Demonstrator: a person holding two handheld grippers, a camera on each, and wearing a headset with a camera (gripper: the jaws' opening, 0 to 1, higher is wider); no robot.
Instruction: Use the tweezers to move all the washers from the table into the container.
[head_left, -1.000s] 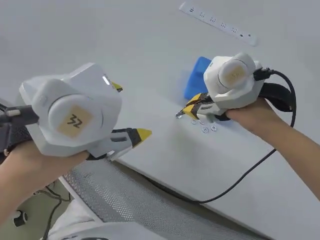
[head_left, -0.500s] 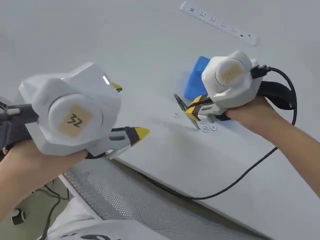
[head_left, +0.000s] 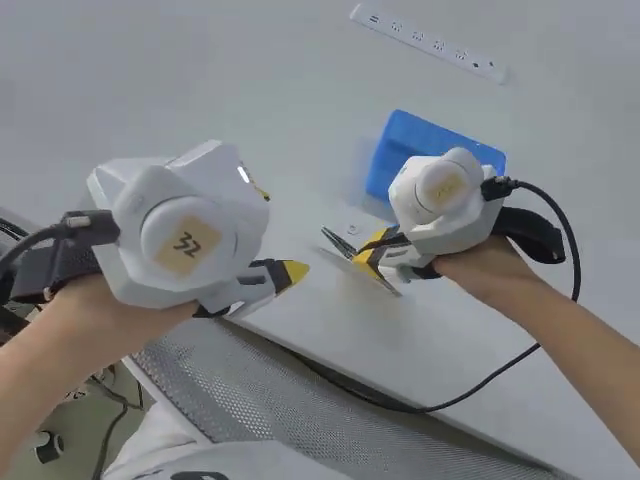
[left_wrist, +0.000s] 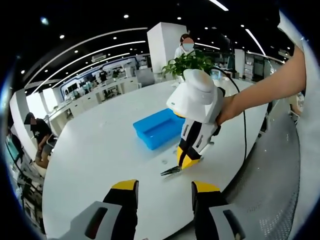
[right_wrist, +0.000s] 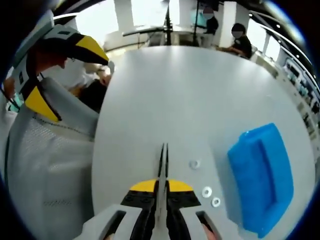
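Left tool (left_wrist: 165, 186) gaping, right tool (right_wrist: 162, 187) clamped on tweezers (right_wrist: 163, 160)

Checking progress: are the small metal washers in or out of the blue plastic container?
Out: three washers lie on the white table beside the container.

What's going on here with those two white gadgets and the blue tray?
A person holds a two-jaw gripper in each hand at a white table. The right gripper is clamped on a pair of tweezers, which point out over the table near the blue container. Three washers lie on the table beside that container, not yet in it. The left gripper hangs open and empty near the table's edge.
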